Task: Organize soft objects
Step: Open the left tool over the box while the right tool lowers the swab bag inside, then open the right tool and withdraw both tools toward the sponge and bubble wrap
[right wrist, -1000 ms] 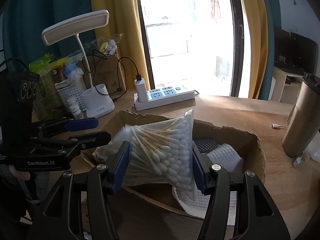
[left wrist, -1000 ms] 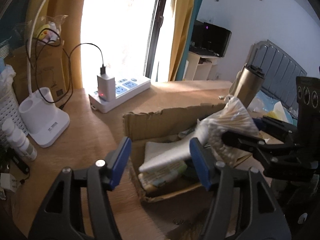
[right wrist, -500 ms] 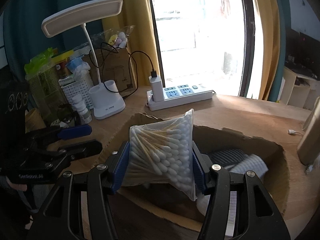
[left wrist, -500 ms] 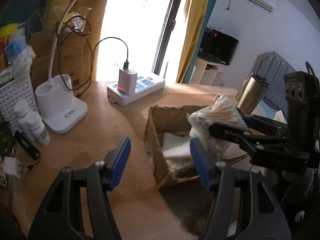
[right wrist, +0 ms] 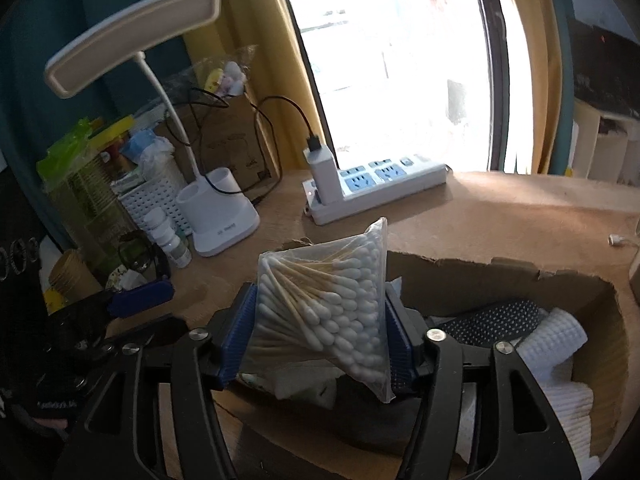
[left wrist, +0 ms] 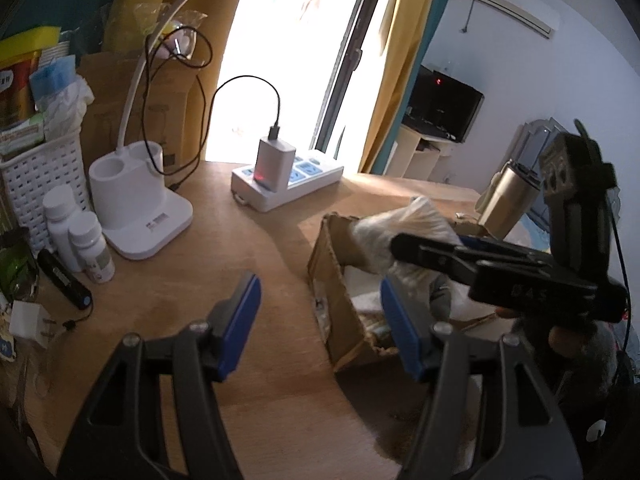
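Between the blue pads of the right gripper (right wrist: pixel 322 344) sits a clear bag of cotton swabs (right wrist: pixel 332 304), pinched from both sides so the jaws stand only as far apart as the bag is thick. The bag stands upright, its sealed top edge rising above the fingertips, and it hangs over the near left part of an open cardboard box (right wrist: pixel 500 276). Inside the box, to the right of the bag, lie a dark dotted cloth (right wrist: pixel 496 318) and a rolled white waffle towel (right wrist: pixel 554 338), touching each other; more white fabric fills the right end.

From the left wrist view the same bag (left wrist: pixel 404 232) shows as a pale bundle above the box (left wrist: pixel 332 276), clamped in the right gripper's dark fingers (left wrist: pixel 432 252). The left gripper (left wrist: pixel 316 328) stands wide open with nothing between its pads; its left pad is over bare wooden desk (left wrist: pixel 256 248), its right pad in front of the box's near wall.

Farther out on the desk, well apart from the box, are a white power strip (right wrist: pixel 384 188) with a charger plugged in, a white desk lamp (right wrist: pixel 218 216), two small white bottles (left wrist: pixel 78 236) just beside the lamp base, and a white perforated basket (left wrist: pixel 40 176) behind them. A metal tumbler (left wrist: pixel 506 200) stands beyond the box's far end.
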The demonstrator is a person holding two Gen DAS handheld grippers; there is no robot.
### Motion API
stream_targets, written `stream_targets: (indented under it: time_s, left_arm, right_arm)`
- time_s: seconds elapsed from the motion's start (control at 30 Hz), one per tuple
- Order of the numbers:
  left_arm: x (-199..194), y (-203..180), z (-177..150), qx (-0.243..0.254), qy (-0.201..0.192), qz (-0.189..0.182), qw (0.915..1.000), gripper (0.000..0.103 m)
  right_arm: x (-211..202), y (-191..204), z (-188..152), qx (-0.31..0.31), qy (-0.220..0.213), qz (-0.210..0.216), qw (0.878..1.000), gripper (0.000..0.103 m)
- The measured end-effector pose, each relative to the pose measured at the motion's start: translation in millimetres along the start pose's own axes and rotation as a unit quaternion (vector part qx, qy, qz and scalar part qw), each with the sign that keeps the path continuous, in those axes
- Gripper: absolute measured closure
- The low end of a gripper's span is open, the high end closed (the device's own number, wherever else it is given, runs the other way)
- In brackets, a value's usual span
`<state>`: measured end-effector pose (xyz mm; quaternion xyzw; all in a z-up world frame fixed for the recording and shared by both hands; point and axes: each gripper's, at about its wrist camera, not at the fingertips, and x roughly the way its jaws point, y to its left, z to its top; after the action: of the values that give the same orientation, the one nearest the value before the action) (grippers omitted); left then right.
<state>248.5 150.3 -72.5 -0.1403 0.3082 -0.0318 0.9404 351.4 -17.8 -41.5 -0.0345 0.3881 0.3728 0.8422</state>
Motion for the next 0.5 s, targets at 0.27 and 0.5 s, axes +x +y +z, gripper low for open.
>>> stream_targets:
  time_s: [0.27,0.5]
  left_arm:
    - [-11.2,-6.6,-3.2,0.002,-0.004,-0.003,1.0,0.038]
    - [-31.8,-17.7,-9.0,0.009,-0.015,-0.008,0.9998,0.038]
  right_arm:
    - [-3.2,5.6,-1.5,-0.002,0.009,-0.015,1.0,0.026]
    - [-26.5,14.4,-6.6,-0.022,0.003,-0.034,0.999,0.026]
